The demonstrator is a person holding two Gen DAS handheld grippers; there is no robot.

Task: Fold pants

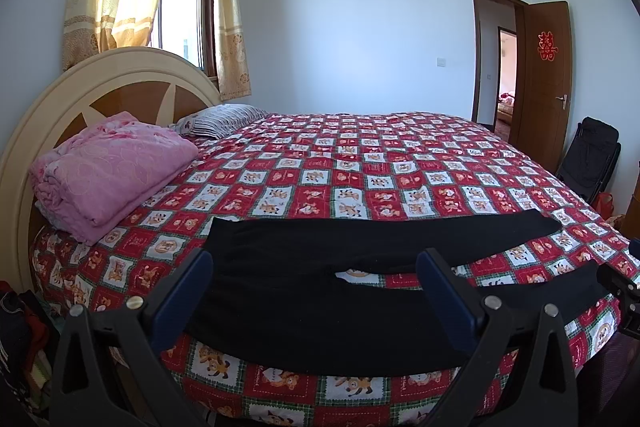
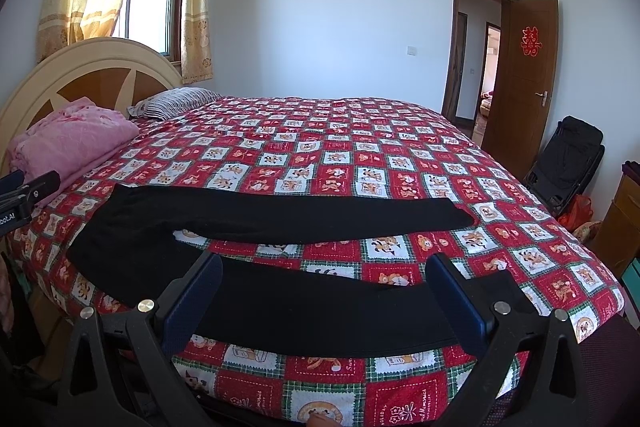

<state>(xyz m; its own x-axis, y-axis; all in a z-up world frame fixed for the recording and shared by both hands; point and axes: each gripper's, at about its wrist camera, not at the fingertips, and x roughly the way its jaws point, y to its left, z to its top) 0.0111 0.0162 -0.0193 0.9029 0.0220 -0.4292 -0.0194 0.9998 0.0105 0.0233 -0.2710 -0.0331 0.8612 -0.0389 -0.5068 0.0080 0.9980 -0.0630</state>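
Note:
Black pants [image 1: 320, 311] lie spread flat on the near edge of the bed, waistband to the left, two legs running right with a gap between them. They also show in the right wrist view [image 2: 304, 311]. My left gripper [image 1: 314, 267] is open and empty, hovering above the waist and crotch area. My right gripper [image 2: 324, 273] is open and empty, hovering above the near leg. The left gripper's side shows at the left edge of the right wrist view [image 2: 24, 195]; the right gripper's side shows at the right edge of the left wrist view [image 1: 618, 291].
The bed [image 1: 360, 163] has a red and white checked quilt. A folded pink blanket [image 1: 108, 171] and striped pillow [image 1: 218, 121] lie by the headboard [image 1: 120, 83]. A black folding chair [image 2: 568, 163], an open door [image 2: 524, 75] and a wooden cabinet [image 2: 620, 223] stand to the right.

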